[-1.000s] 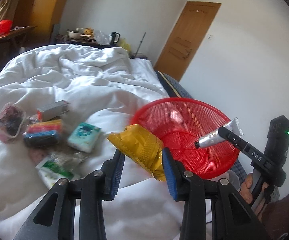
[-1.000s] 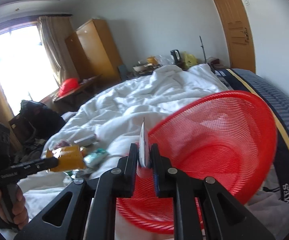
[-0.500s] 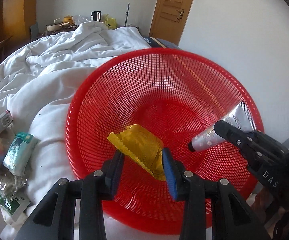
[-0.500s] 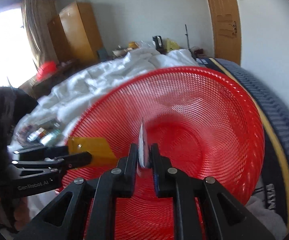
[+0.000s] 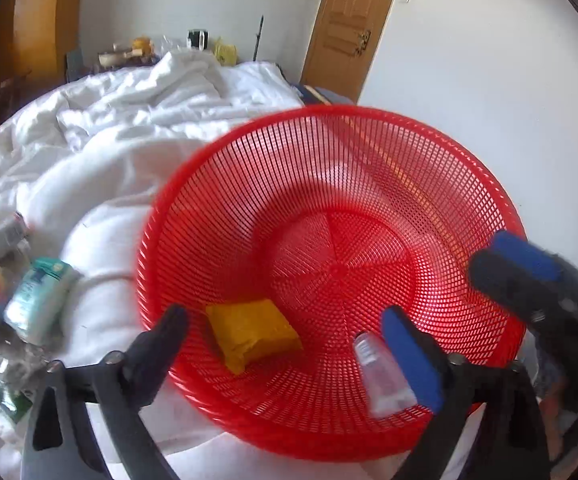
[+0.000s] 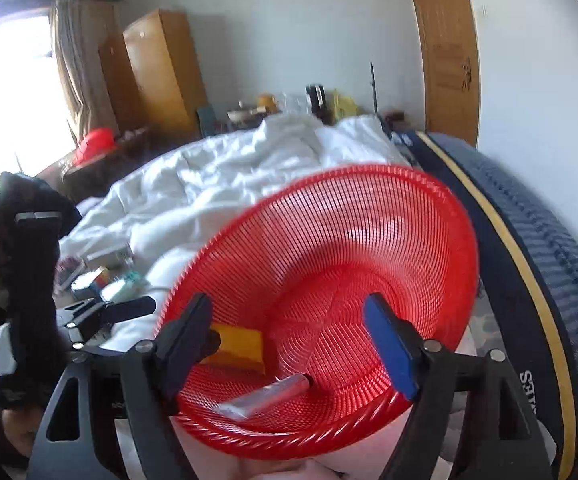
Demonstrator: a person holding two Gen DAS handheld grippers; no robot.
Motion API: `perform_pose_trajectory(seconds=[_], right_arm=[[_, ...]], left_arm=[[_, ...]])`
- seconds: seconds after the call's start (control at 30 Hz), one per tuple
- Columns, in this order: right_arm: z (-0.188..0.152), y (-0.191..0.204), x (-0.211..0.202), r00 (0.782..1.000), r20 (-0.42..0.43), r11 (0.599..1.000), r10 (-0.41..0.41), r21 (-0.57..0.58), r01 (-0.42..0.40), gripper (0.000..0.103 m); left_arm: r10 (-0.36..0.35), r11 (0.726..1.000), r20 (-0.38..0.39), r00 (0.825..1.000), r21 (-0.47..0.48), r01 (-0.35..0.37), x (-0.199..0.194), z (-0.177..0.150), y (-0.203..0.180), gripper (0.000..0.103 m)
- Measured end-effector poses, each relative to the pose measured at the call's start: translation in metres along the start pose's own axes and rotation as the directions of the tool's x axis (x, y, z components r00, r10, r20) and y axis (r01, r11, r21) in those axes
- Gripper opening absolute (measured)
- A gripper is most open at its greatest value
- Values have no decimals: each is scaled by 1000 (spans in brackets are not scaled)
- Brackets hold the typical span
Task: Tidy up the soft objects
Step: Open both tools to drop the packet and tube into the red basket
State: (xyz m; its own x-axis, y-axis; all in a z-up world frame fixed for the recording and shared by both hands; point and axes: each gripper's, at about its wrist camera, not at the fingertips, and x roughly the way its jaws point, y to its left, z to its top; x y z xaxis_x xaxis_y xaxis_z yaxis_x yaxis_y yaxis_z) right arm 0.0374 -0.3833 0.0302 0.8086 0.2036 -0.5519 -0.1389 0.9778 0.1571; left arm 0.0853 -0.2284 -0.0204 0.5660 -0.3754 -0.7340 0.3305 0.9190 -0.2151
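Both sets of jaws spread wide, gripping nothing: left gripper [image 5: 285, 336], right gripper [image 6: 289, 332]. Best lifted straight up and back, clear of the red mesh basket [image 5: 369, 128], without nudging its rim. Yellow packet [image 5: 253, 334] on the mesh just beyond the left jaws, toward its left finger. Silver tube [image 6: 269, 396] low between the right jaws. More soft packs [image 5: 37, 300] on the white duvet [image 5: 129, 152], left of the basket.

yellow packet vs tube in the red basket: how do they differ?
The yellow packet is opaque, flat and blocky; the tube is pale, silvery and slim, tapering to a cap. The packet lies on the basket's left inner slope, the tube nearer the front rim. Both rest loose in the red basket, released by open grippers.
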Motion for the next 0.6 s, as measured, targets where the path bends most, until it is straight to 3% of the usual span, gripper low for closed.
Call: perform_pose_trajectory(seconds=[0.13, 0.3, 0.6], right_arm=[[5, 11, -22, 993, 55, 995, 100, 0, -100, 82], [9, 36, -39, 988, 98, 992, 118, -56, -113, 89], [3, 80, -42, 976, 65, 971, 208, -131, -199, 89]], left_arm=[[79, 993, 92, 993, 80, -87, -27, -8, -5, 100], [194, 967, 206, 959, 124, -223, -65, -16, -3, 102], [331, 937, 290, 898, 11, -349, -125, -46, 62, 102]])
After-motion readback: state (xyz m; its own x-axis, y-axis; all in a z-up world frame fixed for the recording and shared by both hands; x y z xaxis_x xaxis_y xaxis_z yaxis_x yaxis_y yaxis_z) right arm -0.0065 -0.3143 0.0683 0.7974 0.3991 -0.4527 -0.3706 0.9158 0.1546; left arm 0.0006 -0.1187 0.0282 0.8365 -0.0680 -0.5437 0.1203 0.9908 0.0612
